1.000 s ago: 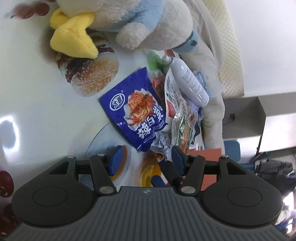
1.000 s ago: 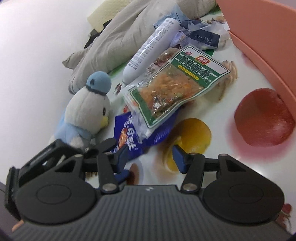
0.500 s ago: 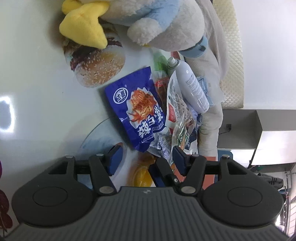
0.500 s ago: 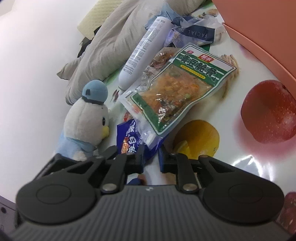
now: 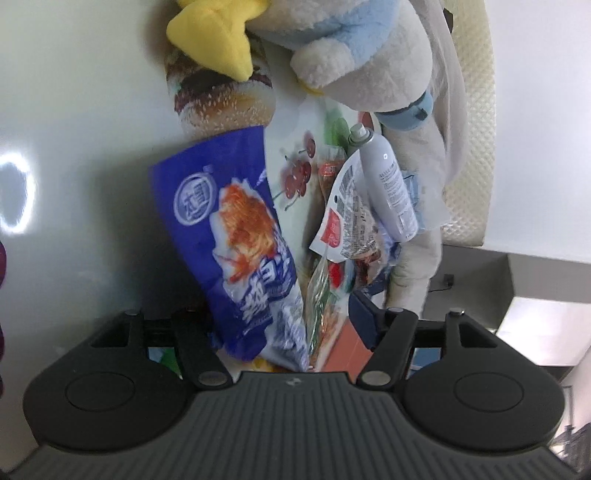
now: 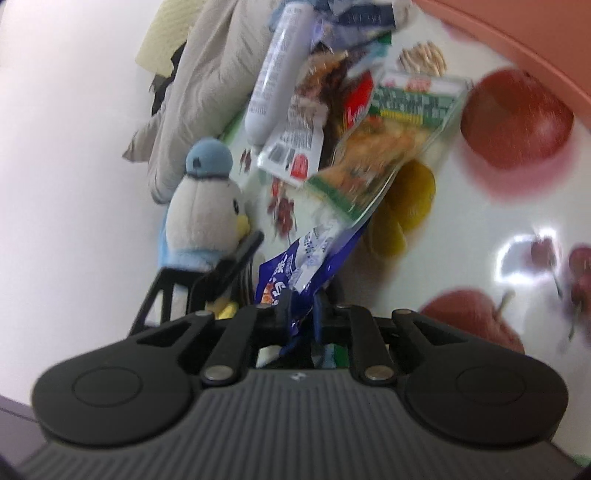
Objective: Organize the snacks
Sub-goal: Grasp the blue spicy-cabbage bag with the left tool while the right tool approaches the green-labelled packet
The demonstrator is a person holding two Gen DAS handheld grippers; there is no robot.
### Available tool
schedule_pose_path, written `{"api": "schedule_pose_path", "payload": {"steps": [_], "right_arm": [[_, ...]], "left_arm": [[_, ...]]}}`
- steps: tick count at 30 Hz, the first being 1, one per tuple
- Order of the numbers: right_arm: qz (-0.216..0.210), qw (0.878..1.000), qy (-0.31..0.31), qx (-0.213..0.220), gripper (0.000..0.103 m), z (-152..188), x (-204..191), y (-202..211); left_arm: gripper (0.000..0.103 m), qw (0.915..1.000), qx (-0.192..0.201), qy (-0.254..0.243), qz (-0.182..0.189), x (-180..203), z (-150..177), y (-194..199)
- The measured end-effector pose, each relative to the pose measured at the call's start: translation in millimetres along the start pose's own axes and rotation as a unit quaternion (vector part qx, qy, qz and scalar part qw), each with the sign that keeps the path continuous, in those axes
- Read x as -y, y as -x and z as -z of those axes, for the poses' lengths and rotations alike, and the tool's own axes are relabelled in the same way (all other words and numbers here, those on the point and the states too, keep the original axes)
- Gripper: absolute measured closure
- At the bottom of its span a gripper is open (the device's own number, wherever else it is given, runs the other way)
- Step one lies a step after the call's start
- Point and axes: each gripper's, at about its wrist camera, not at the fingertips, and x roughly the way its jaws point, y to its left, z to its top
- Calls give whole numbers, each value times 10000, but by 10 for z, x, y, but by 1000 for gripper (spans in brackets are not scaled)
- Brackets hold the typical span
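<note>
A blue snack bag (image 5: pixel 236 236) hangs tilted off the table, with one corner pinched in my right gripper (image 6: pixel 301 310), whose jaws are still closing on it. The bag's lower end (image 6: pixel 295 273) shows in the right wrist view. My left gripper (image 5: pixel 288 321) has its jaws opening wide around the bag's near end, and its pads stand apart from the bag. A green-edged clear snack pack (image 6: pixel 391 147) leans on the blue bag's far end. A white and red packet (image 6: pixel 295 147) lies beside it.
A plush penguin (image 5: pixel 351 44) sits at the back beside a white spray bottle (image 5: pixel 388 184) and grey cloth (image 6: pixel 207 74). A salmon-pink bin (image 6: pixel 517 33) stands at the right. The tablecloth (image 6: pixel 480 229) is printed with fruit.
My right gripper shut on the blue bag's corner and lifted it. The bag now stands up between the left jaws, and the green pack has tipped. Both views have rolled.
</note>
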Motion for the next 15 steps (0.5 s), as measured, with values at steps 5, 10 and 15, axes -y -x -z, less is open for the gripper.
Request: {"api": "schedule_pose_path", "payload": {"steps": [5,10,15], "right_arm": [[-134,9998,110,70,82,45,56,74],[-90,9998,167,64,50,53,114,170],[248,9969,552,504,47,48,100,307]], "left_arm": [[67,9987,31,-346,-382,29,3,-22],[77,9972,79,-558,-486,-3,0,-10],[78,9954,129,-781,-538,7,-20,2]]}}
